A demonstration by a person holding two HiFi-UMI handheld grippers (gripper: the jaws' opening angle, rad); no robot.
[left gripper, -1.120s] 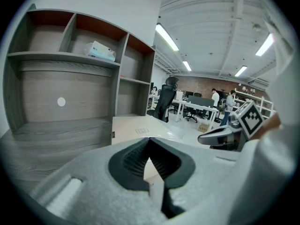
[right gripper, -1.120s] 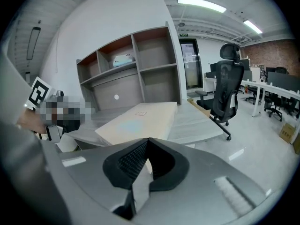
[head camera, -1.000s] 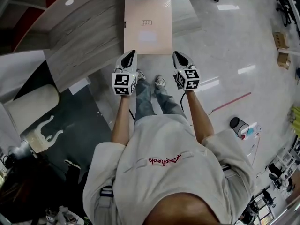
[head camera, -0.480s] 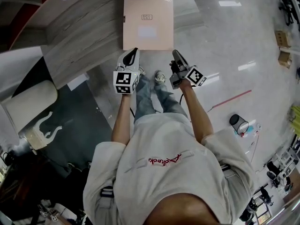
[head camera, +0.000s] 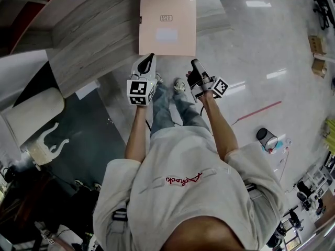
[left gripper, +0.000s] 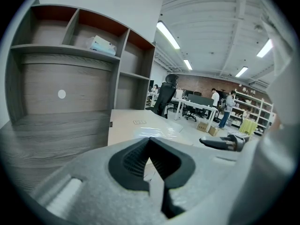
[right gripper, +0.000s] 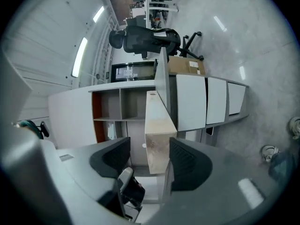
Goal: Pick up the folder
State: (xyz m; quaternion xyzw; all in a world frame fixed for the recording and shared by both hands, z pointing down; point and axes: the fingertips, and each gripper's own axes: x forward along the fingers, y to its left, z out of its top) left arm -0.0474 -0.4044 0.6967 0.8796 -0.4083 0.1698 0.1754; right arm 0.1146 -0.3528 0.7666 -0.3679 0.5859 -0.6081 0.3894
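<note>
Seen from overhead, the pale pink folder (head camera: 167,22) lay flat on the grey wood-grain bench (head camera: 89,35). Its small printed label (head camera: 165,18) faced up and its near edge reached the bench's front, where we stood facing it. Our shoes (head camera: 179,90) showed on the glossy floor (head camera: 251,51) below.

We held the left tongs (head camera: 151,57) at the folder's near edge, toward its left corner, with their marker cube (head camera: 138,92) facing up. We could not tell whether the tip touched the folder. In the left gripper view their dark pads (left gripper: 131,158) met, closed together with nothing between them.

The right tongs (head camera: 195,64) were just beside the folder's near right corner, turned on their side with their cube tipped outward. Their jaws had just been opening and stood well apart. In the right gripper view the folder's near end lined up with the gap between the ribbed pads (right gripper: 185,165), but it lay beyond them and neither pad pressed on it.

Behind the bench rose an open shelf unit (left gripper: 65,90) with a tissue pack (left gripper: 102,45) in one upper compartment. Past the bench's far end were a black office chair (right gripper: 145,39) and a cardboard box (right gripper: 186,65).
</note>
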